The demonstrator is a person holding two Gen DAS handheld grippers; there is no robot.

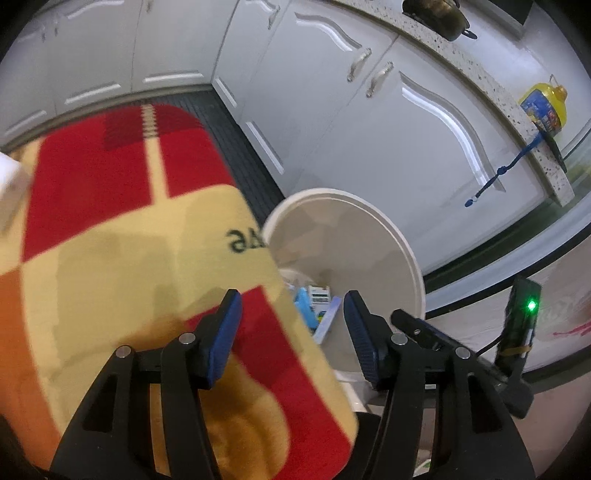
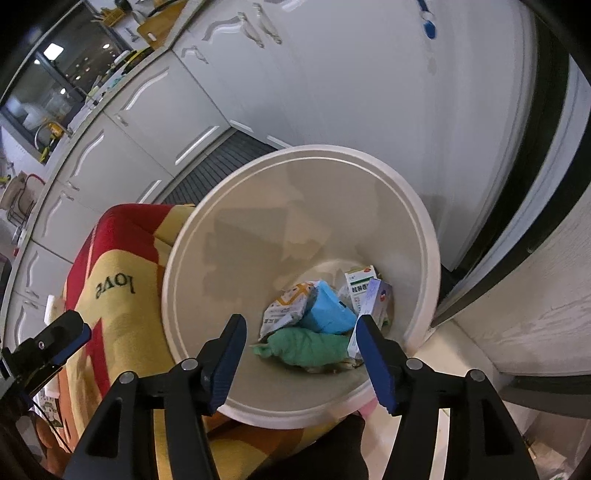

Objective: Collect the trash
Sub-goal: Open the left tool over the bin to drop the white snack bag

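A white round bin [image 2: 295, 151] stands on the floor beside the cabinets. Inside it lie a crumpled green piece [image 2: 306, 345], a blue packet [image 2: 327, 310], a printed packet [image 2: 286, 306] and white cartons [image 2: 364, 282]. My right gripper [image 2: 301, 319] hangs open right over the bin's mouth, nothing between its blue pads. My left gripper [image 1: 291, 299] is open too and empty, above the rug's edge next to the bin [image 1: 369, 206], where some of the trash [image 1: 321, 295] shows. The left gripper's finger [image 2: 70, 332] appears at the left of the right wrist view.
A red, yellow and orange rug [image 1: 129, 240] with the word "love" [image 2: 114, 284] lies against the bin. White cabinet doors [image 1: 369, 122] surround the corner. On the counter are a yellow bottle [image 1: 546, 107] and a pot [image 1: 436, 16]; a blue cord [image 1: 502, 173] hangs down.
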